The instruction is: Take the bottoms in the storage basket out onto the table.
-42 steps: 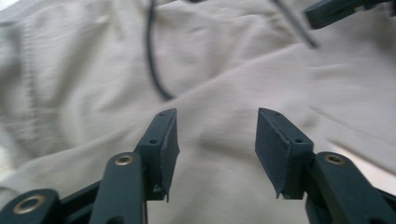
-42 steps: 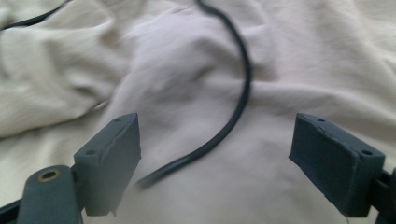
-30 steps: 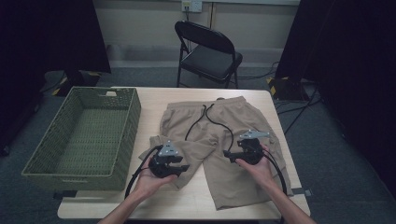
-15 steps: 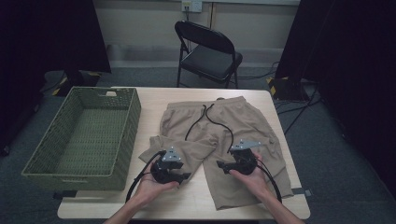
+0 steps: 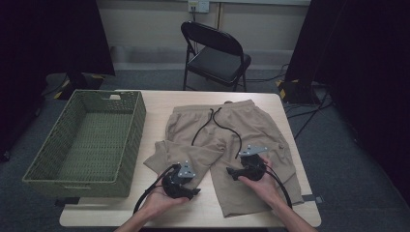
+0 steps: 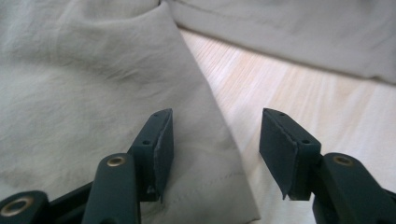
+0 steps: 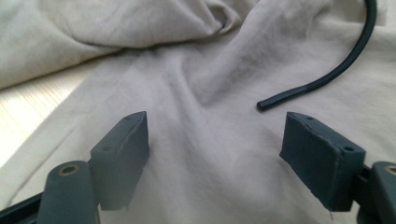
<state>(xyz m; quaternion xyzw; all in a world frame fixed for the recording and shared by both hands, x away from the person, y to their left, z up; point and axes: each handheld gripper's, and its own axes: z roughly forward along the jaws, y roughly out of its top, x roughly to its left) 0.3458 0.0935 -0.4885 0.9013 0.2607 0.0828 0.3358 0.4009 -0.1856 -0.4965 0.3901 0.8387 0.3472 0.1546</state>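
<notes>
Beige shorts (image 5: 227,130) with a black drawstring (image 5: 215,123) lie flat on the wooden table (image 5: 159,96). My left gripper (image 5: 186,186) hovers low at the hem of the left leg, which is folded over. In the left gripper view its jaws (image 6: 215,135) stand open astride the hem's corner (image 6: 233,186), and they have just been opening; nothing is pinched. My right gripper (image 5: 239,170) is over the right leg near the crotch. Its jaws (image 7: 215,154) are open above wrinkled cloth, with the drawstring's end (image 7: 327,77) just beyond the right pad.
A green woven basket (image 5: 133,125) stands on the table's left half, close to the folded leg. A black folding chair (image 5: 217,53) sits behind the table. Bare wood (image 6: 303,93) shows between the two legs and along the near edge.
Both hands have come toward the table's near edge and dropped closer to the shorts. The right gripper has also shifted a little to the left. The shorts have not moved.
</notes>
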